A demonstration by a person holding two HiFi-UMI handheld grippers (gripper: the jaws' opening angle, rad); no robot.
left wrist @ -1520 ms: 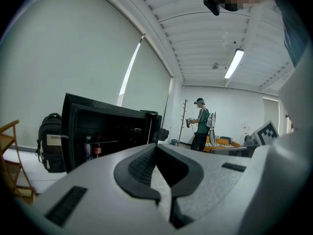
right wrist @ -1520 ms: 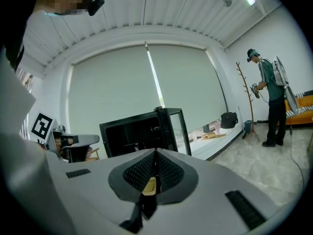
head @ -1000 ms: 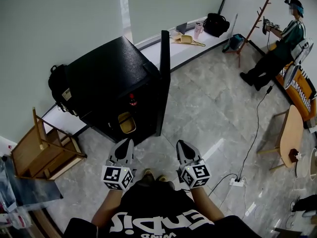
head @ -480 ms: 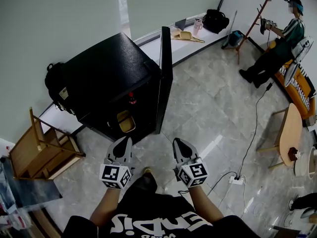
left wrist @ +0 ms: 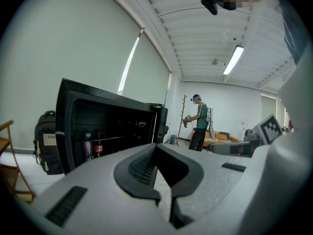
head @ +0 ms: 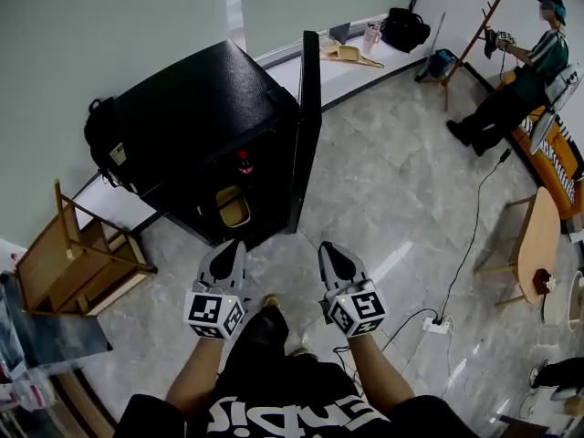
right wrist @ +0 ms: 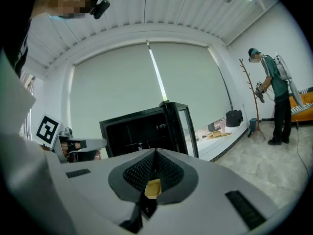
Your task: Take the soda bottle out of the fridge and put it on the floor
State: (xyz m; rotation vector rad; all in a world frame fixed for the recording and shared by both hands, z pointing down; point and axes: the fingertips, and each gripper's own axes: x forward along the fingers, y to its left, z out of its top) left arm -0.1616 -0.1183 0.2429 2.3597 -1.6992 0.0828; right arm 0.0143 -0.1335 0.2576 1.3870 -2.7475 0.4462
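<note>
Currently, both tools are held closed and empty: the left tool and the right tool hover over the floor, well apart from the fridge, whose door already stands open. The approach is judged to be the step in hand; 1 tool should be opened before the shelf is reached, then closed around the bottle's body below the neck. The soda bottle is seen upright on an inner shelf, dark, with a red cap and red label.
</note>
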